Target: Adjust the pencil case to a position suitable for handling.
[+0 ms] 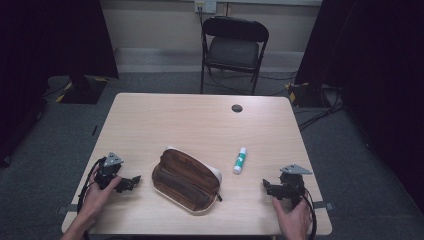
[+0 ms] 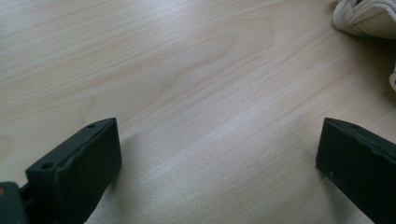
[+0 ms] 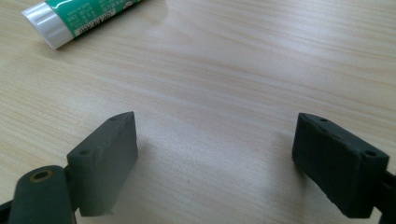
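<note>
Wooden table [image 1: 200, 120]: both grippers [image 1: 131, 183] [image 1: 267, 186] wide open, apparently empty.

A light wooden table [image 1: 200, 120] stands on grey carpet [image 1: 350, 150], with a small dark round cap [image 1: 237, 108] set into its far edge. Behind it, a black folding chair [image 1: 234, 47] faces the table. A pale wall [image 1: 155, 22] runs along the back with a socket [image 1: 205, 5] near the top. Dark curtains [image 1: 50, 35] hang at both sides, and what look like cables [image 1: 320, 116] trail over the floor on the right.
</note>
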Tool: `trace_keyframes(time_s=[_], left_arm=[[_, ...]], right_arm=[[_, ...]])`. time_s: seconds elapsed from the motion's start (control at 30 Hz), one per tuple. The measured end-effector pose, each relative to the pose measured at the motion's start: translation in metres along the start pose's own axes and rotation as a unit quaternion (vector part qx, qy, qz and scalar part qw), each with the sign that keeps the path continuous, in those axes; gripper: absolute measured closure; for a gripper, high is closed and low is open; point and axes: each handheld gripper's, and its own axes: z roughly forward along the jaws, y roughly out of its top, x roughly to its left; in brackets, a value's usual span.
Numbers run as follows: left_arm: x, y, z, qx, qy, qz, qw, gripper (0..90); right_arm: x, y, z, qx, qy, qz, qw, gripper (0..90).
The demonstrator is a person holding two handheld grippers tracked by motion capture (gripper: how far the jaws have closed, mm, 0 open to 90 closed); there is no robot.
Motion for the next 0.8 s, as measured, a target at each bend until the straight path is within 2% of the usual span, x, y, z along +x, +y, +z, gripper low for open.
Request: trace_keyframes(time_s=[0.33, 0.37, 0.47, 0.6, 0.67, 0.73, 0.8], left_arm=[[0.001, 0.002, 0.002, -0.004, 0.001, -0.002, 1.0000, 0.0], [0.001, 0.002, 0.002, -0.004, 0.001, -0.002, 1.0000, 0.0], [0.001, 0.002, 0.002, -0.001, 0.001, -0.001, 1.0000, 0.0], [0.000, 0.001, 0.002, -0.002, 0.001, -0.003, 1.0000, 0.0], [0.000, 0.001, 0.002, -0.001, 0.001, -0.002, 1.0000, 0.0], [0.000, 0.001, 0.001, -0.001, 0.001, -0.002, 1.0000, 0.0], [0.000, 0.001, 0.001, -0.001, 0.001, -0.002, 1.0000, 0.0]], right_arm=[[0.000, 0.000, 0.000, -0.001, -0.001, 0.000, 1.0000, 13.0], [0.001, -0.001, -0.001, 0.000, -0.011, 0.010, 0.9999, 13.1], [0.002, -0.001, -0.002, 0.000, -0.014, 0.011, 0.9998, 13.3], [0.006, 0.000, -0.004, -0.006, -0.005, 0.003, 1.0000, 15.4], [0.012, 0.002, -0.012, -0.026, 0.013, 0.003, 0.9996, 20.6], [0.014, 0.003, -0.015, -0.028, 0.022, 0.001, 0.9994, 20.7], [0.023, 0.005, -0.020, -0.029, 0.040, -0.011, 0.9987, 25.1]])
